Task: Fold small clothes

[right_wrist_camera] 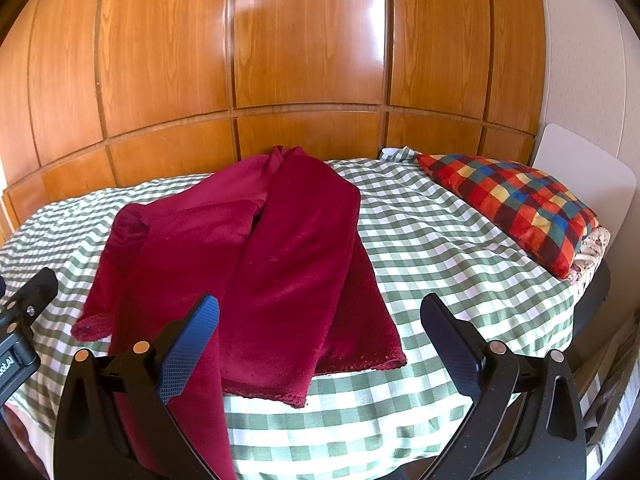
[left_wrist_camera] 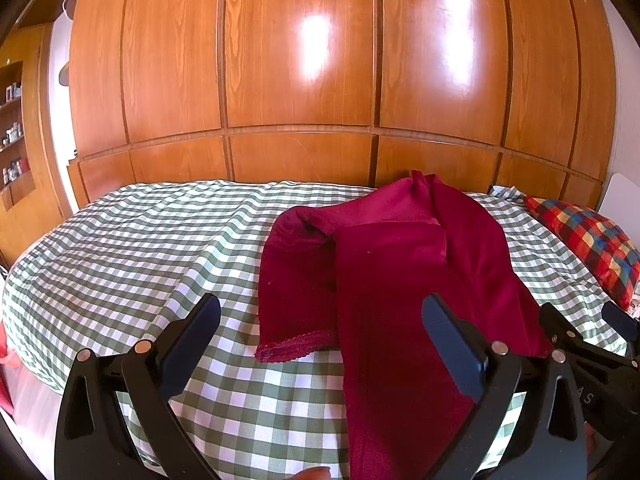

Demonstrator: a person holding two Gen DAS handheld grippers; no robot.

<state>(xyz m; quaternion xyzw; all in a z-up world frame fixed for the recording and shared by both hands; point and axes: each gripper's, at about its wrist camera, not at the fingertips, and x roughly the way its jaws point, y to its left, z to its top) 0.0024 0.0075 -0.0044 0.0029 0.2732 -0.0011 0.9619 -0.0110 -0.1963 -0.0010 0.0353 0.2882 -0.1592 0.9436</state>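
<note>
both claws, left claw (left_wrist_camera: 320, 344) and right claw (right_wrist_camera: 320, 344), hung released over the bed (right_wrist_camera: 440, 240), the red garment (right_wrist_camera: 248, 248) lying half-folded just ahead between them, so gripping its near hem seemingly came next.

Garment (right_wrist_camera: 256, 264) lies on bedspread (right_wrist_camera: 440, 248) — pillow (right_wrist_camera: 516, 204) to its right.

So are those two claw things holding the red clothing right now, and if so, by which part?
No, nothing is held. The left gripper and right gripper are both open above the red garment, which lies loose on the bed.
</note>
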